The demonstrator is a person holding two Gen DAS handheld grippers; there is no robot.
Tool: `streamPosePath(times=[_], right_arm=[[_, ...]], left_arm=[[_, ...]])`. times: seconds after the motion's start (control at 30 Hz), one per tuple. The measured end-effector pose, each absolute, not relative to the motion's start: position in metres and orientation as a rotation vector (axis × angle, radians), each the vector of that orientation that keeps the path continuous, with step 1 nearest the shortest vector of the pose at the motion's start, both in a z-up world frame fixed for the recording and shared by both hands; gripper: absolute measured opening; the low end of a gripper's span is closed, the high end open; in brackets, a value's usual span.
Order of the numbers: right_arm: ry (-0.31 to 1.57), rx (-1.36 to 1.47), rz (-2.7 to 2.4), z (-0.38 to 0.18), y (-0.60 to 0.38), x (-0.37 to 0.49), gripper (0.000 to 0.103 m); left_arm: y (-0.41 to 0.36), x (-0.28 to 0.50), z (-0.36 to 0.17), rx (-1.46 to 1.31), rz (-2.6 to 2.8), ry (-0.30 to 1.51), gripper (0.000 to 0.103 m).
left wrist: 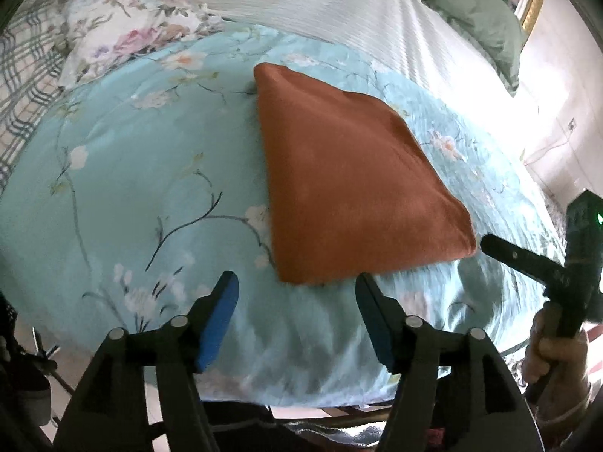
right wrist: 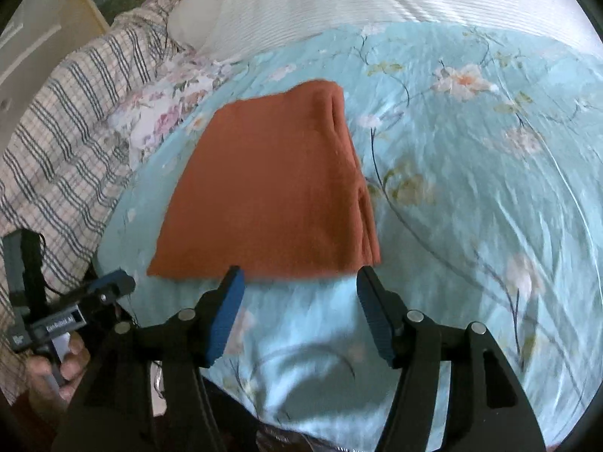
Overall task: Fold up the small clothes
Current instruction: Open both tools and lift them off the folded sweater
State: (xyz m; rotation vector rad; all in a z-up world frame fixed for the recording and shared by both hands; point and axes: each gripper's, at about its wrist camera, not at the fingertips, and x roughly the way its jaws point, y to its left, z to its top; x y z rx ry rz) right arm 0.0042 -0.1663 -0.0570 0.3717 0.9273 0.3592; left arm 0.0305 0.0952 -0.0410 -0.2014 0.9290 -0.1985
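2 wrist views, angled down, sharing bedspread [left wrist: 150, 173]

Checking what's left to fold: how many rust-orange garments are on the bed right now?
1. A single folded rust-orange cloth lies flat on the light-blue floral quilt, just ahead of both open claws. Anything further might be hidden outside these views.

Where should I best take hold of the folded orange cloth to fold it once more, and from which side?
Take the orange cloth at its near edge, close to the two near corners, coming in low from the front. It lies flat on the blue floral quilt, with layered edges stacked along its right side, so pinch all layers. Both tools, left and right, are open and empty.
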Motion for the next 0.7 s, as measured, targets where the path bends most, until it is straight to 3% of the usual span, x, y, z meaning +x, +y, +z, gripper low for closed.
streamPosePath(times=[0.33, 0.53, 0.7], right_arm=[[0.928, 0.361, 0.370, -0.053, -0.168, 0.001, 0.064], [0.909, 0.418, 0.371, -0.052, -0.184, 0.066, 0.063], [0.916, 0.462, 0.379, -0.057, -0.186, 0.137, 0.058]], left_arm=[[0.074, 0.014, -0.039, -0.065, -0.202, 0.916, 0.076], [0.082, 0.050, -0.033, -0.080, -0.179, 0.917, 0.076], [0.097, 0.105, -0.032, -0.167, -0.163, 0.926, 0.076]])
